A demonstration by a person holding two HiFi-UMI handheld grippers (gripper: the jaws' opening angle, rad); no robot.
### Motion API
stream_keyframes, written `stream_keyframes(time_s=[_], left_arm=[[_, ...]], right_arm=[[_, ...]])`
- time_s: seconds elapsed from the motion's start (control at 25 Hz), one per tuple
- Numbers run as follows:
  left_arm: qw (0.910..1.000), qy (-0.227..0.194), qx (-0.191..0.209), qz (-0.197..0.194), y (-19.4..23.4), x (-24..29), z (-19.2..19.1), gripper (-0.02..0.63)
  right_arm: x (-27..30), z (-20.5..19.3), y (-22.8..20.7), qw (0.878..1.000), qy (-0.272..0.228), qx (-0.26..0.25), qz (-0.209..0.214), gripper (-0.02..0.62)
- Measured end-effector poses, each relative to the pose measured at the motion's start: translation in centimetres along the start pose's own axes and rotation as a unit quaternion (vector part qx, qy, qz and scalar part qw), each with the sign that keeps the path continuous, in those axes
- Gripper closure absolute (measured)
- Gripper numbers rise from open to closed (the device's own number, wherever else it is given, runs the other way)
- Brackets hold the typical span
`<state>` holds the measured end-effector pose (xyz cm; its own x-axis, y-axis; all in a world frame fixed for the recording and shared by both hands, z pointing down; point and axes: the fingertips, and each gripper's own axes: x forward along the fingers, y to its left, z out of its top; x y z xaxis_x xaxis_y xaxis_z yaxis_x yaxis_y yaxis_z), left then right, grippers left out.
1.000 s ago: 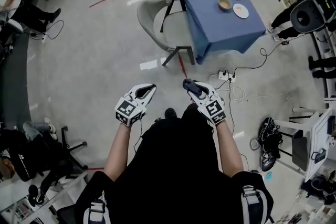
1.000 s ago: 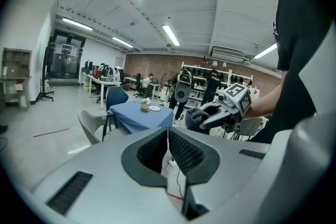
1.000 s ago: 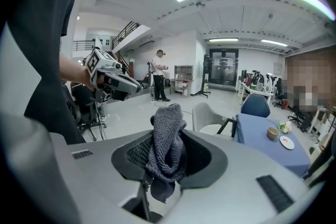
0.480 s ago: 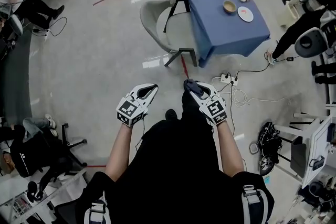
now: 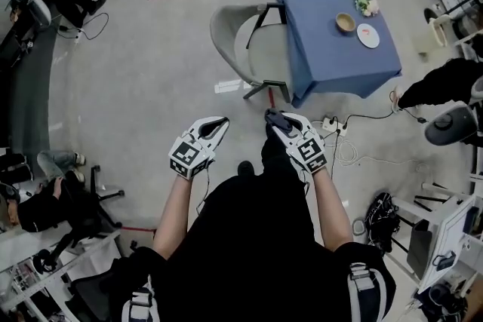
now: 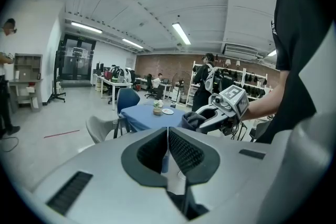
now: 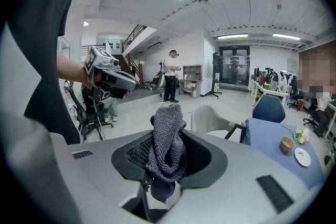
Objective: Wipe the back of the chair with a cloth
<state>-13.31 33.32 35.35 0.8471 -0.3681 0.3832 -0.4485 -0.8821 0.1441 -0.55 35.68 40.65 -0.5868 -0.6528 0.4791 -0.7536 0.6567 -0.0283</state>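
While the right gripper (image 5: 274, 118) clamps the cloth (image 7: 167, 144) between its fingers, the left gripper (image 5: 218, 122) has its fingers pressed together, empty; the chair (image 5: 229, 41) stands ahead, beside the table (image 5: 324, 53).

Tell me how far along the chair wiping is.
Done: the grey cloth is gripped in the right gripper. In hand: both grippers are held out in front of the person, well short of the grey chair by the blue table; the left gripper is shut and empty. Left: reaching the chair's back and wiping it, none of which has begun.
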Motion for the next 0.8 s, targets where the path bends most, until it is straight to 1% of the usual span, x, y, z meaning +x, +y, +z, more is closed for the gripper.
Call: stream_keyframes(time_s=[0.16,0.44,0.8], left_arm=[[0.9999,0.002,0.000,0.011,0.6,1.9,0.7,0.577],[0.9992,-0.003,-0.020,0.034,2.3,4.2,1.6,0.577],[0.9959,-0.016,-0.033,0.083,5.6,7.4,4.1,0.577]], right_arm=[[0.9,0.1,-2.2,1.000,0.006,-0.008,0.021,0.448],[2.5,1.1,-4.9,0.998,0.009,-0.020,0.051,0.448],[5.0,2.9,-10.0,0.994,0.009,-0.049,0.097,0.448]])
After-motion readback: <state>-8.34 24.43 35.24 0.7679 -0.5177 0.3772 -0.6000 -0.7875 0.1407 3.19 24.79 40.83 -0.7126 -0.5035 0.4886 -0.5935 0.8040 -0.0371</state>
